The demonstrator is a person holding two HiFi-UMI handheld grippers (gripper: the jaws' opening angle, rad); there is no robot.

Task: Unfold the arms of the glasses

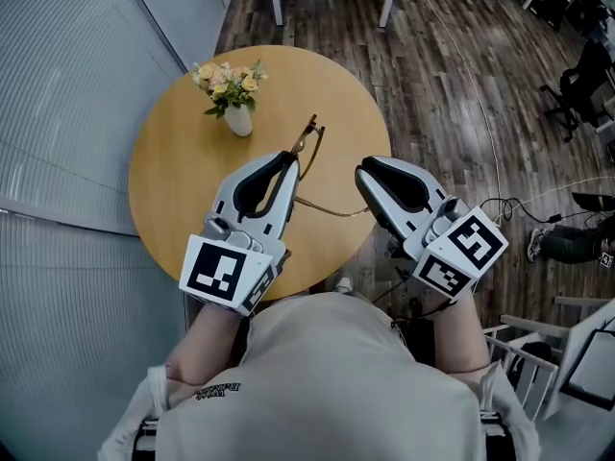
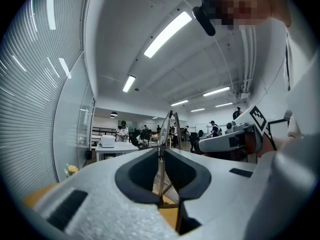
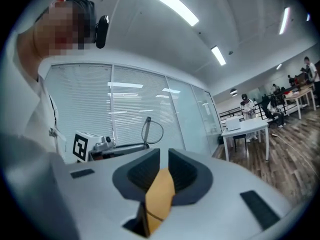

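Farthest left, on the round wooden table point(image 1: 173, 171), a small vase of flowers point(image 1: 235, 94) stands well apart from my work. My left forearm point(image 1: 207, 339) reaches forward from my body, and the left gripper point(image 1: 286, 161) points away from me and a little to the right, its marker cube point(image 1: 229, 272) nearest my chest. Its own view looks out across the room and up to the ceiling, so I hold it nearly level. The left gripper point(image 2: 161, 156) is clamped on the glasses point(image 2: 165, 129), whose frame stands edge-on and upright in the slot between the pads. From above, the glasses point(image 1: 307, 145) stick out past the jaw tips over the table's right half. One temple arm point(image 1: 332, 207) is swung out and runs to the right toward my other tool.

My right forearm point(image 1: 461, 329) comes in from the right, angling the right gripper point(image 1: 365, 176) up and to the left, so both tips draw near each other. The right gripper point(image 3: 164, 156) has its jaws only narrowly apart, with the table point(image 3: 160, 194) showing through the gap. A thin dark line crosses low in that gap; it may be the temple arm, though I cannot tell whether the pads touch it.
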